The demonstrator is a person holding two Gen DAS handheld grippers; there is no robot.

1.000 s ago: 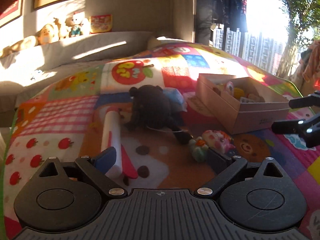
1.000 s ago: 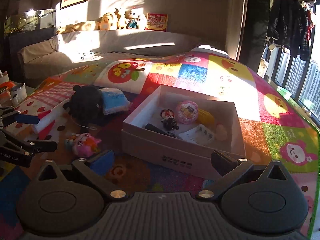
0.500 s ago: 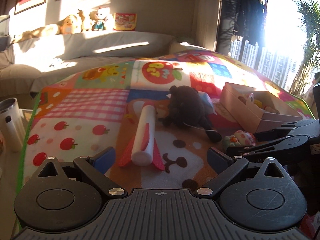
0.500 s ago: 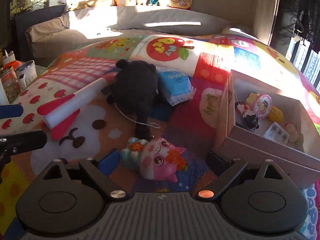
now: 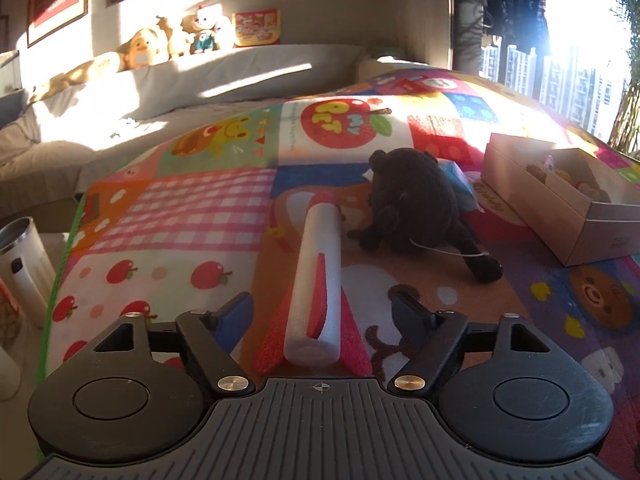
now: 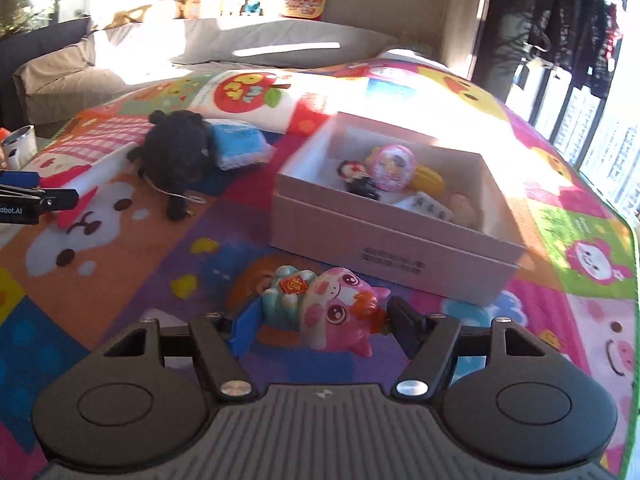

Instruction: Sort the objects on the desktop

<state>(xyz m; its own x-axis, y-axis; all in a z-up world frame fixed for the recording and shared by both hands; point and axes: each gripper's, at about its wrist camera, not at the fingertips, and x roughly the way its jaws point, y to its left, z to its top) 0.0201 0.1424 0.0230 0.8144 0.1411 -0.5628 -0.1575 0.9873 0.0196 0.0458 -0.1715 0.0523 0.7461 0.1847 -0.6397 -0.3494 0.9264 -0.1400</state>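
Right wrist view: right tool [image 6: 322,320] is bracketing the pink pig toy [image 6: 332,312] low centre of frame, fingers spread either side. Whether pads are touching it, can't tell; not clenched yet by the look. Pig is lying on the play mat [image 6: 132,280], just in front of the cardboard box [image 6: 392,236] at centre-right, which is already holding a few small toys. Step in hand, I'd judge: pick the pig. Next move is calling for a close on its rounded, glossy body, lift, then drop over the box's near wall.

Left wrist view: left tool [image 5: 322,314] is sitting released, straddling the near end of a foam rocket [image 5: 318,280] w/ white cylinder body and red fins, lower centre. Black plush [image 5: 416,208], fuzzy and floppy, is lying beyond at centre-right.
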